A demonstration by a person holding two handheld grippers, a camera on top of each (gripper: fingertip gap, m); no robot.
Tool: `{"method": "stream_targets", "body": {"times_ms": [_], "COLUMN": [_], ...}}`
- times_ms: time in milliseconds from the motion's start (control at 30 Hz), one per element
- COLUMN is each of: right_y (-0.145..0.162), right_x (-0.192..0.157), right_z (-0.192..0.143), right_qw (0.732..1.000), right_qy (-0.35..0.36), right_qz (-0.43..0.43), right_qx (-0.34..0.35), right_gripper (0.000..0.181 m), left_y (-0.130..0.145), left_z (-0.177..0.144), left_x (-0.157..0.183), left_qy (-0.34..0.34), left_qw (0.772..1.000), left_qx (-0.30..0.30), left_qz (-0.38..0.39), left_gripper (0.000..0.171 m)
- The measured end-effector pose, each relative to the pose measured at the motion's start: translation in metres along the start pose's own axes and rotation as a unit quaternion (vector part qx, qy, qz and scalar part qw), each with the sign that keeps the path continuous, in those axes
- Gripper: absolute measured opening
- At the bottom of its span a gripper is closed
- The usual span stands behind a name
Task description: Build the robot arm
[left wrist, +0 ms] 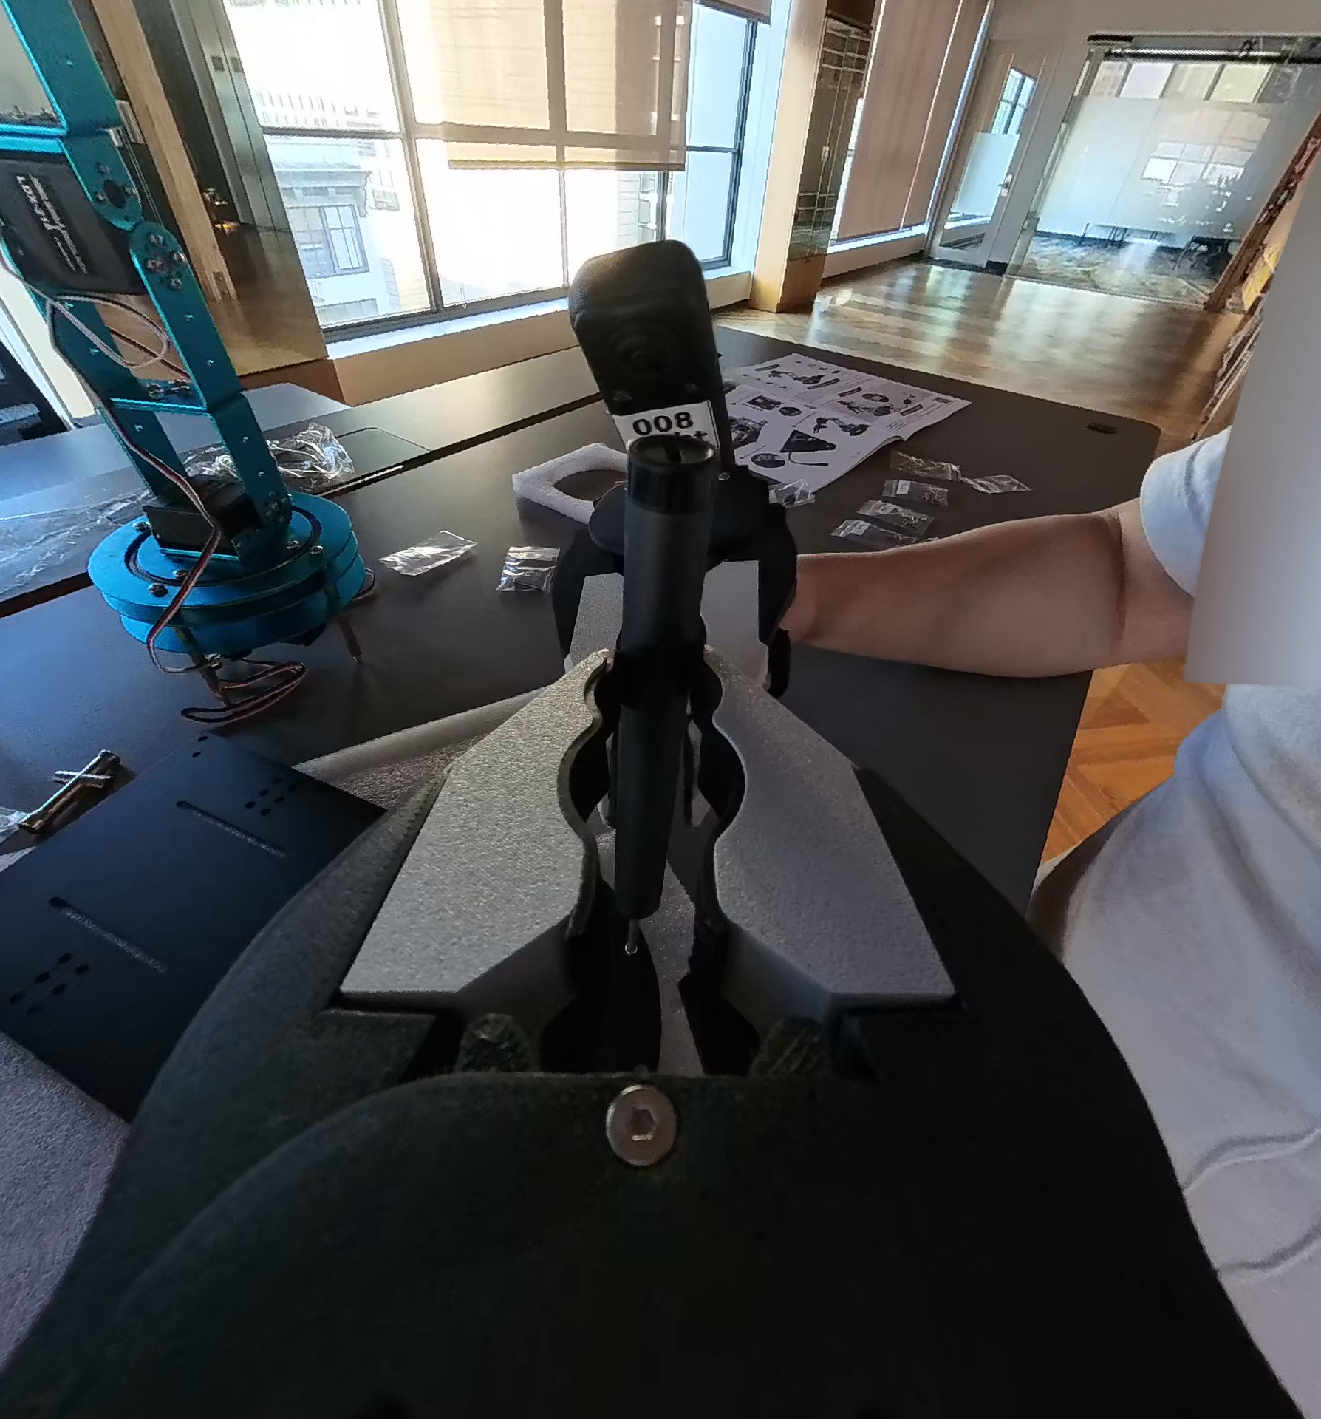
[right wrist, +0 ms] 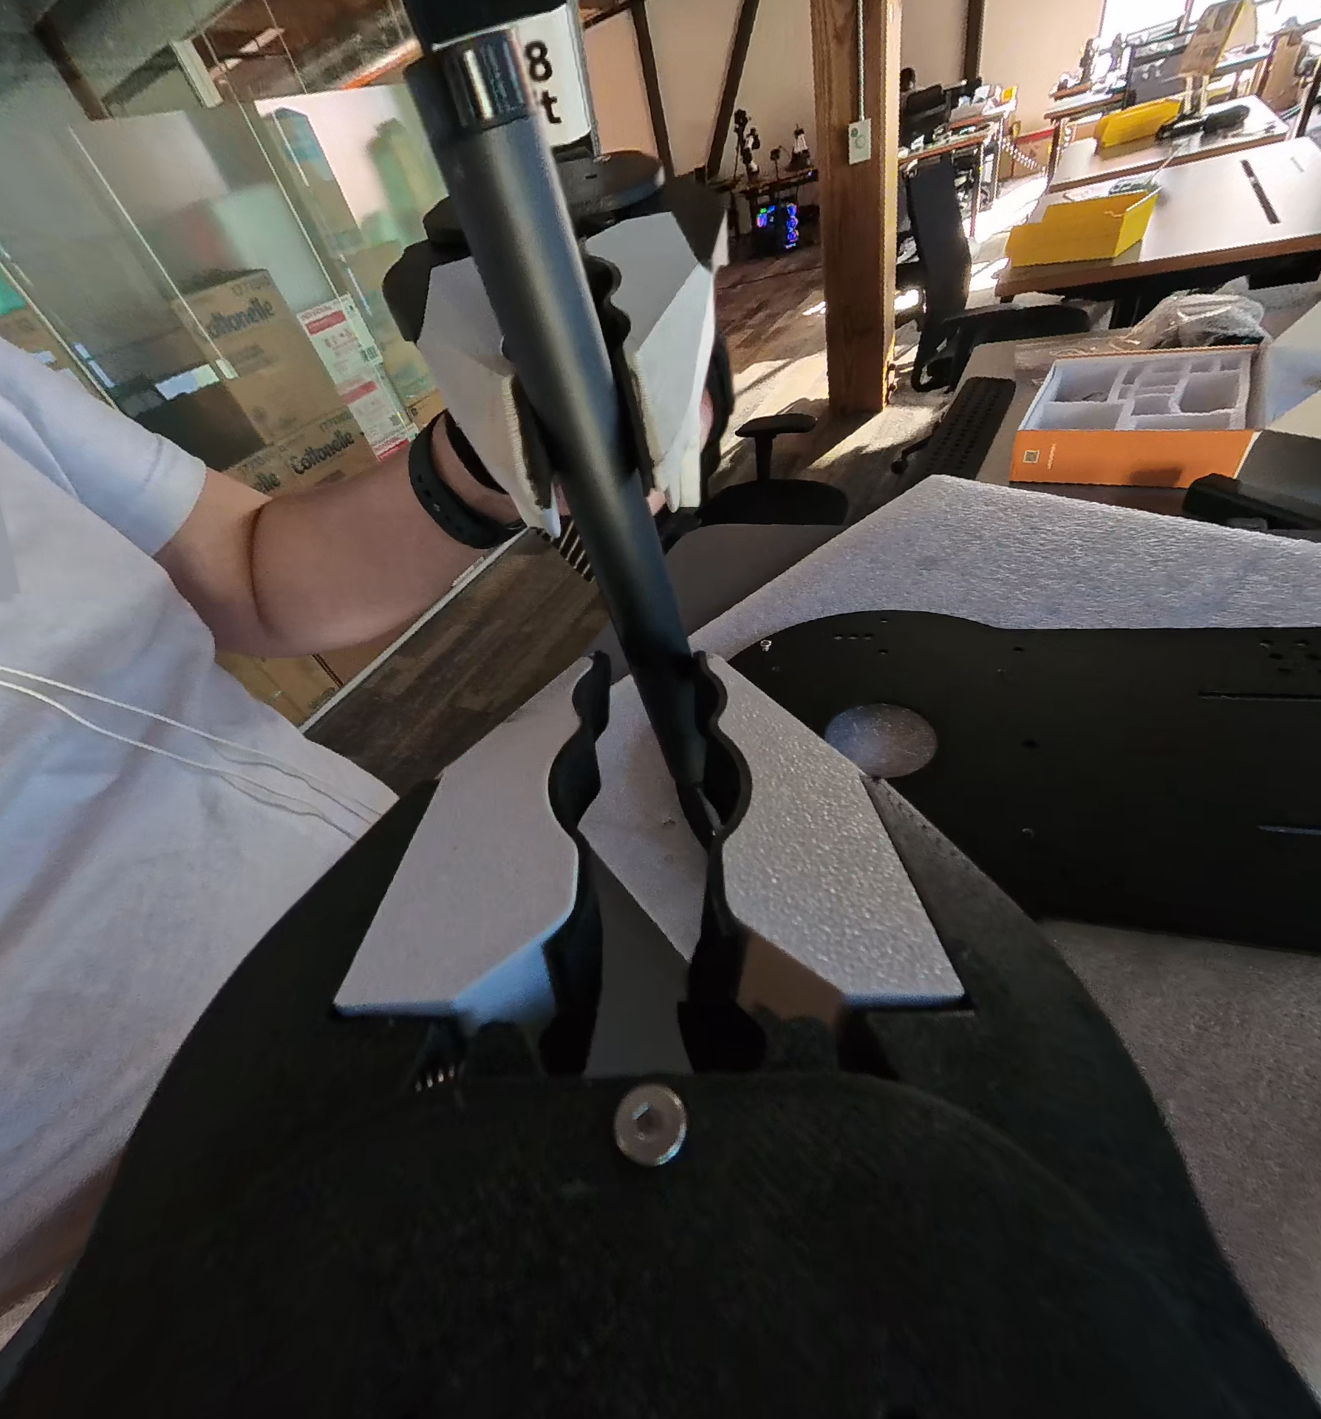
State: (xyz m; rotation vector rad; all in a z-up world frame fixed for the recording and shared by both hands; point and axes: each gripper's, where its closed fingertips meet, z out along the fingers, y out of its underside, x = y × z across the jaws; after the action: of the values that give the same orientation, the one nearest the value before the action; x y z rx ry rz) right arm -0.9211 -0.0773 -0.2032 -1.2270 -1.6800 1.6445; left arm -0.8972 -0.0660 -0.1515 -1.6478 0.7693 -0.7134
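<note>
A dark grey pen-shaped screwdriver (left wrist: 653, 576) stands nearly upright, cap up, with its thin bit (left wrist: 630, 944) low between my left fingers. My left gripper (left wrist: 653, 676) is shut on its barrel; in the right wrist view the left gripper (right wrist: 607, 511) clamps the screwdriver (right wrist: 534, 269) from both sides. My right gripper (right wrist: 650, 664) faces it with its jaws apart. The screwdriver's lower end lies against the inside of its right finger (right wrist: 795, 845). In the left wrist view the right gripper's black fingers (left wrist: 776, 583) spread either side of the barrel.
A blue robot arm (left wrist: 204, 491) stands on the dark table (left wrist: 450, 653) at left. A black perforated plate (right wrist: 1103, 768) lies on white foam (right wrist: 1026, 553). Small parts bags (left wrist: 527, 568), a booklet (left wrist: 834, 415) and a T-shaped wrench (left wrist: 74, 791) lie about. An orange box (right wrist: 1133, 453) is behind. The left gripper's tips are roughly 5 cm from the right gripper's.
</note>
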Motion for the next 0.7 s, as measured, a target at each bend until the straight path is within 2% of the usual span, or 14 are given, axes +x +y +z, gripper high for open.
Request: {"method": "stream_targets", "body": {"times_ms": [133, 333, 700], "right_y": [-0.0013, -0.0007, -0.0003], "right_x": [0.0022, 0.0023, 0.0024], "right_z": [0.0005, 0.0003, -0.0004], "right_qw": [1.0, 0.999, 0.999], "right_qy": [0.003, 0.021, 0.019], "right_qz": [0.012, -0.025, -0.031], "right_qx": [0.007, -0.004, 0.001], "right_gripper": [0.015, 0.014, 0.014], "left_y": [0.0001, 0.0, 0.0002], "left_z": [-0.0006, -0.0005, 0.0016], "left_x": [-0.0005, 0.0001, 0.0007], "left_qy": [-0.002, -0.001, 0.0], "left_qw": [1.0, 1.0, 1.0], "left_qx": [0.001, 0.004, 0.002], "left_qz": [0.0, -0.002, 0.003], "left_gripper": [0.016, 0.016, 0.016]}}
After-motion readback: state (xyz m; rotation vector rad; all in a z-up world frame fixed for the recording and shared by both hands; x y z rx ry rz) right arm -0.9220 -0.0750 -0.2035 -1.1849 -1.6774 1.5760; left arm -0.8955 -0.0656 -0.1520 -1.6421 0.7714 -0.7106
